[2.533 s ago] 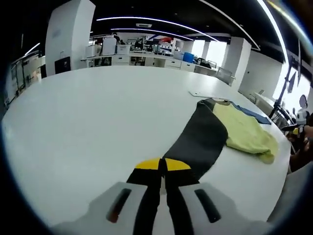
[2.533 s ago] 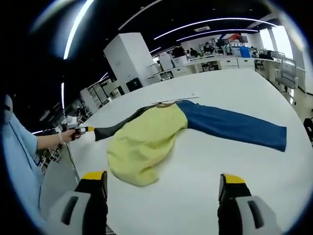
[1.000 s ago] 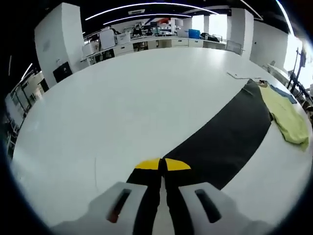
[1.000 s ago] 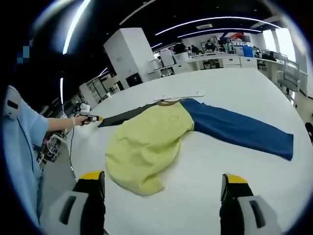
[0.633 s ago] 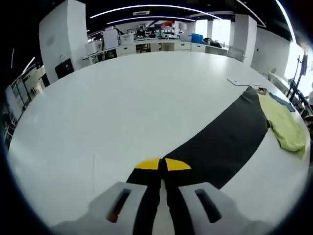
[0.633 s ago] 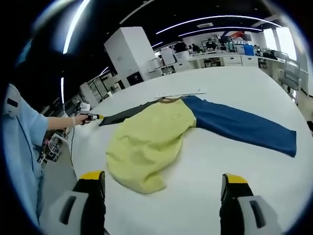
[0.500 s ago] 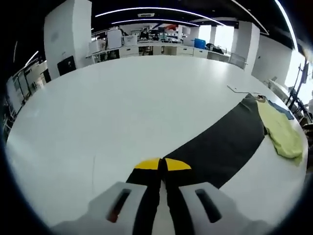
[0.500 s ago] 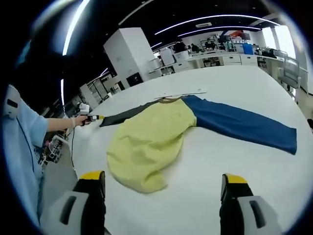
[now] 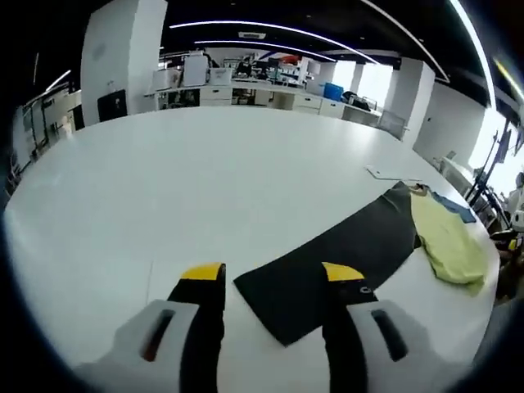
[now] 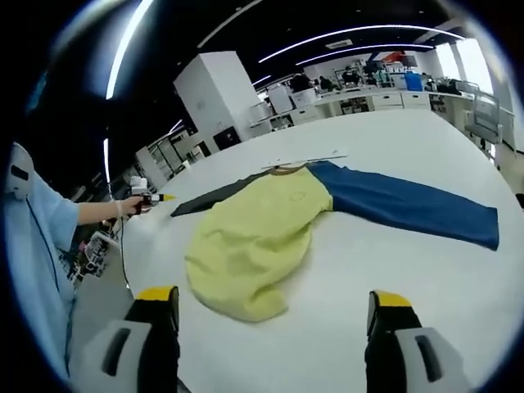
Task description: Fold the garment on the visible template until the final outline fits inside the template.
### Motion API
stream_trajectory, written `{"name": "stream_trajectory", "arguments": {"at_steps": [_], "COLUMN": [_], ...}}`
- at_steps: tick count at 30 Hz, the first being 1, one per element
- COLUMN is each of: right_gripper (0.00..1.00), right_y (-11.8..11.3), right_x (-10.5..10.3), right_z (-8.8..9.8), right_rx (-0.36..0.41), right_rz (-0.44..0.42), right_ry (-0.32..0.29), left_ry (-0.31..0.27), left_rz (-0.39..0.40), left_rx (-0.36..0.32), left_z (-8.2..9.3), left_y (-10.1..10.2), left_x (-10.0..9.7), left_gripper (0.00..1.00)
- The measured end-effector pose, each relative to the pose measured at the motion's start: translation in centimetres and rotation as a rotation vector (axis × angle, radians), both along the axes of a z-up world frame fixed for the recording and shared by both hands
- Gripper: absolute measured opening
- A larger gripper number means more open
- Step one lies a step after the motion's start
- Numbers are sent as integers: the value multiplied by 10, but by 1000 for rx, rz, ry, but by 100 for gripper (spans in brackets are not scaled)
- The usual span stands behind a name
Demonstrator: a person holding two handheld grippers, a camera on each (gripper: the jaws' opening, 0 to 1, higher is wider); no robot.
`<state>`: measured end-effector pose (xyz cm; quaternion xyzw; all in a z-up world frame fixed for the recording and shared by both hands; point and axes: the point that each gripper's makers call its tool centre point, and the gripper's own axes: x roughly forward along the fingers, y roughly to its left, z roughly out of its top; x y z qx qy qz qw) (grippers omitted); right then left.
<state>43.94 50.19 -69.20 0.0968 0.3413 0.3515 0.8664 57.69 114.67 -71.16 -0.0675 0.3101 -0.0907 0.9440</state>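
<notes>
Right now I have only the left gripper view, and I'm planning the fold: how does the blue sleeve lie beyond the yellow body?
Observer: In the right gripper view, the blue sleeve lies flat, stretched straight out from the yellow body, on the side opposite the black sleeve.
Operator: And the right hand-held gripper?
Observer: The right hand-held gripper is open and empty, facing the yellow body's rumpled hem.
</notes>
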Motion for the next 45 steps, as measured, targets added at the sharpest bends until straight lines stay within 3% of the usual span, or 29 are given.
{"name": "stream_trajectory", "arguments": {"at_steps": [4,10,12,18,26,32,45], "right_gripper": [96,96,96,95,94,85,76], "right_y": [4,6,8,11,8,8,5], "right_x": [-5,-8,-11,-14,-19,-21,-29], "right_z": [-1,2,3,3,4,2,-2], "right_rx": [4,35,40,65,77,88,94], "right_rz": [15,13,15,11,13,14,26], "right_ry": [-4,-14,-23,-29,-33,-24,-19], "left_ry": [-35,-39,-50,-57,-79,-111,-171], "left_rz": [-21,-84,-92,-113,-244,-326,-414], "left_rx": [-47,-131,-131,-153,-155,-185,-212], "left_z": [15,32,39,51,66,78,88], "left_y": [-15,-43,-48,-57,-99,-138,-197], "left_x": [-5,-20,-25,-39,-63,-85,-123], "left_gripper": [57,88,95,99,99,97,87]}}
